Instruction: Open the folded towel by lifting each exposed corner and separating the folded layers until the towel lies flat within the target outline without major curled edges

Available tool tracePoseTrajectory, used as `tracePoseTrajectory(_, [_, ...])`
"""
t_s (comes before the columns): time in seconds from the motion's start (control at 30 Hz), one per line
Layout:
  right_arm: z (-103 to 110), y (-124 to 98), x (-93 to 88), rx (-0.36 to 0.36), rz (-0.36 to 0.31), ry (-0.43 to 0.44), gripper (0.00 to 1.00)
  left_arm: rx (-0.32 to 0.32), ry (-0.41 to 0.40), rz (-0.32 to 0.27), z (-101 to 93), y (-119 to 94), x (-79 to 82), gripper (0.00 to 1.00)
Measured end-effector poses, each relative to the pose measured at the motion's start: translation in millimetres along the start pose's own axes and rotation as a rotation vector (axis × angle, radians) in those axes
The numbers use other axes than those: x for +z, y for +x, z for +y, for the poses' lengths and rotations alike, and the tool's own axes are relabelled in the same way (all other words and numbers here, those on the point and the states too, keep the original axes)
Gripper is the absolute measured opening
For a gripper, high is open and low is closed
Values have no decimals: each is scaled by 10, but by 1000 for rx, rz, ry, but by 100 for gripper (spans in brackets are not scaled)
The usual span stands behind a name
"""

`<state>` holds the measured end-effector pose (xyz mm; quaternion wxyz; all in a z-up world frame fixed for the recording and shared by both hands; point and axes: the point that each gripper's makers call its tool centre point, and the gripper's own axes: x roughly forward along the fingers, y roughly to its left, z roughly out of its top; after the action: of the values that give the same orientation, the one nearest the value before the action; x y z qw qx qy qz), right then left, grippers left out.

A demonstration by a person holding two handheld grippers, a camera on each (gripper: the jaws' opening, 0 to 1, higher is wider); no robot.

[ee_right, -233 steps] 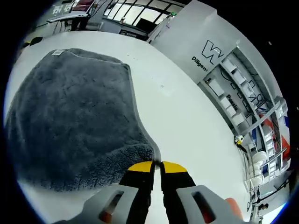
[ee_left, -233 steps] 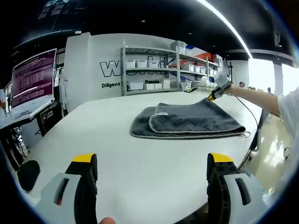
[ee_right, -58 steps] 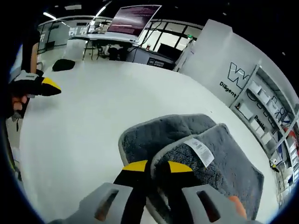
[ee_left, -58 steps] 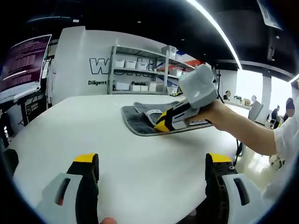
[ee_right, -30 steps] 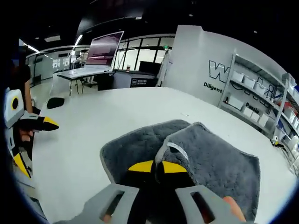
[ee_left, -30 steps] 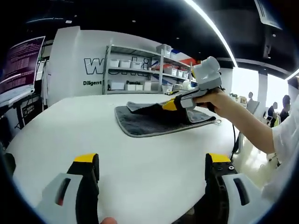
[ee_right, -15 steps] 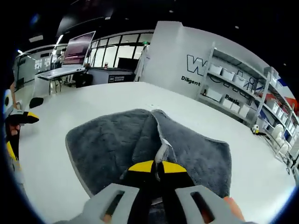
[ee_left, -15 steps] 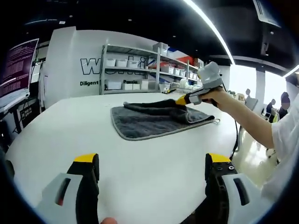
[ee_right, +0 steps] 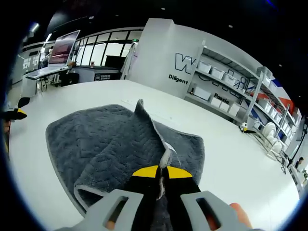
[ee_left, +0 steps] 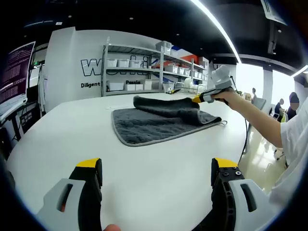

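A dark grey towel [ee_left: 154, 122] lies on the white table [ee_left: 72, 139], its lower layer spread flat toward the left. My right gripper [ee_right: 161, 172] is shut on a corner of the towel's upper layer [ee_right: 144, 139], holding it up so the cloth drapes back in a ridge. In the left gripper view the right gripper [ee_left: 198, 99] hangs over the towel's far right side with that lifted fold [ee_left: 163, 103] trailing from it. My left gripper [ee_left: 154, 178] stands open low over the table's near edge, well short of the towel, with nothing between its fingers.
Metal shelves [ee_left: 139, 72] with white bins stand against the back wall. A monitor [ee_left: 14, 72] is at the far left. A person's arm [ee_left: 255, 118] reaches in from the right. People stand far off at the right [ee_left: 293, 103].
My right gripper has carried the towel's upper layer up and toward the far right, peeling it back off the lower layer. My left gripper has stayed open over the near table edge.
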<state>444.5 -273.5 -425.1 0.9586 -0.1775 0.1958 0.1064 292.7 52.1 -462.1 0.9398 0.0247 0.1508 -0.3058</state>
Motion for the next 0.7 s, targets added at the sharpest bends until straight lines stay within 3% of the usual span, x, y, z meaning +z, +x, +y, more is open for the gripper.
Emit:
tracePoseTrajectory(0.27, [-438,-141,-176,-85,9,32,1,-7,9,11,-25,38,3,93])
tracePoseTrajectory(0.7, [-889,-354,-358,-185,34,37,1,-20,22,31,-62,106,-13,93])
